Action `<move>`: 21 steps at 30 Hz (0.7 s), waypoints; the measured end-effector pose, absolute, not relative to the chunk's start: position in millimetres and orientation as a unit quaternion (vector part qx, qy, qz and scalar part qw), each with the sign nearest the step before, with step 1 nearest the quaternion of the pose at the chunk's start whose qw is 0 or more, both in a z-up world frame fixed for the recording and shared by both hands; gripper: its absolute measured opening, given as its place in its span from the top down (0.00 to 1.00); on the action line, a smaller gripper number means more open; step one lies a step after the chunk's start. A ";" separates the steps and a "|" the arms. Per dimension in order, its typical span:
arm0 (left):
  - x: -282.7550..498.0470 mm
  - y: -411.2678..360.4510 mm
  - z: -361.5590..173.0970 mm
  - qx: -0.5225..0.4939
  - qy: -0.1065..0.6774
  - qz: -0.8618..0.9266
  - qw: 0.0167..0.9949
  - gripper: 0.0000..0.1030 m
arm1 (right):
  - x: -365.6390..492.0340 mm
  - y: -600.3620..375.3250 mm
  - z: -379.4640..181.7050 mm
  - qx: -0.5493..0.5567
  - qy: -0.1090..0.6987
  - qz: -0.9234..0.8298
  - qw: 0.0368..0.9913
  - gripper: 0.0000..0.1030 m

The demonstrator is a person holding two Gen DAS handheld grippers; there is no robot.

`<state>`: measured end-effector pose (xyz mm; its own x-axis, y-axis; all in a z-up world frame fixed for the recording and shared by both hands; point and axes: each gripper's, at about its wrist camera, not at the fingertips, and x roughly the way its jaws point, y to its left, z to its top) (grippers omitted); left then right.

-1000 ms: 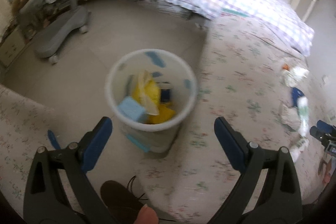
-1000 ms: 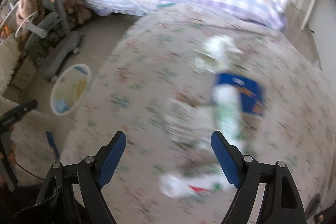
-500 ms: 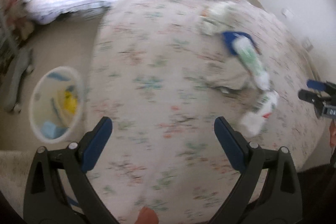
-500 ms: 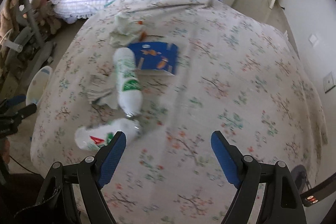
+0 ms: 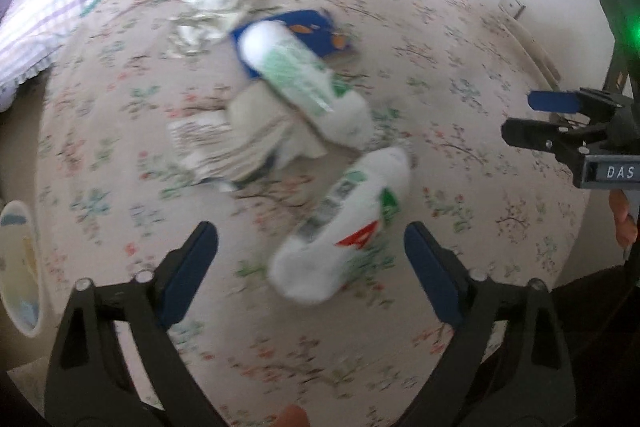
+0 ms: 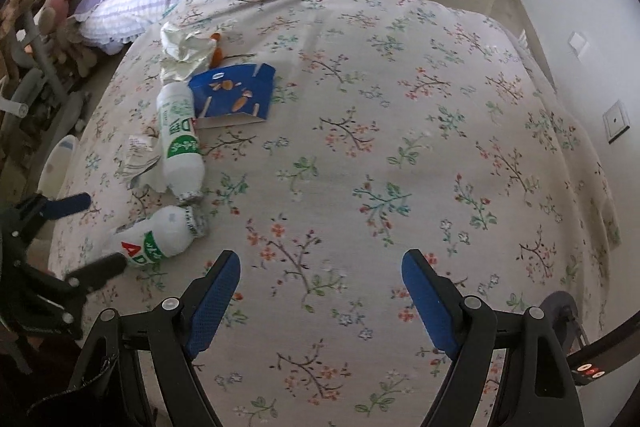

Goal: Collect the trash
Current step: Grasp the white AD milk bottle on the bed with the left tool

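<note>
Nearby, left gripper (image 5: 310, 259) fingers closing around "AD" bottle (image 5: 344, 227), untouched; right gripper (image 6: 320, 297) wide, empty.

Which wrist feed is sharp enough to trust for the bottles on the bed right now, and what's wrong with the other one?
Right wrist view: sharp, evenly daylit; both the near bottle and the far bottle read clearly. Left wrist view: motion-smeared; the near bottle has soft edges and a blurred label. Both views bow at the rim from fisheye distortion.
</note>
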<state>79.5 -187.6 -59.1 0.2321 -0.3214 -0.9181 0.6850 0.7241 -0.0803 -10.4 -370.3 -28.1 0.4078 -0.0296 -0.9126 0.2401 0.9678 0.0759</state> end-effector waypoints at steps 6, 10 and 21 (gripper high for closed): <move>76.6 -211.6 -74.4 0.187 0.539 -0.344 0.746 0.30 | -12.0 -377.0 -29.6 0.106 0.540 -0.084 0.831 0.18; 77.2 -218.4 -79.2 0.188 0.543 -0.346 0.742 0.40 | -12.8 -379.1 -29.6 0.108 0.540 -0.084 0.831 0.18; 68.6 -218.9 -72.2 0.178 0.533 -0.362 0.744 0.54 | -10.2 -380.9 -28.9 0.111 0.538 -0.089 0.831 0.18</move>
<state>68.6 -218.9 -72.2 0.1697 -0.3475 -0.9222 0.7281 0.6748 -0.1203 -10.2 -380.9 -28.9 0.4053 -0.0277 -0.9138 0.2667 0.9596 0.0893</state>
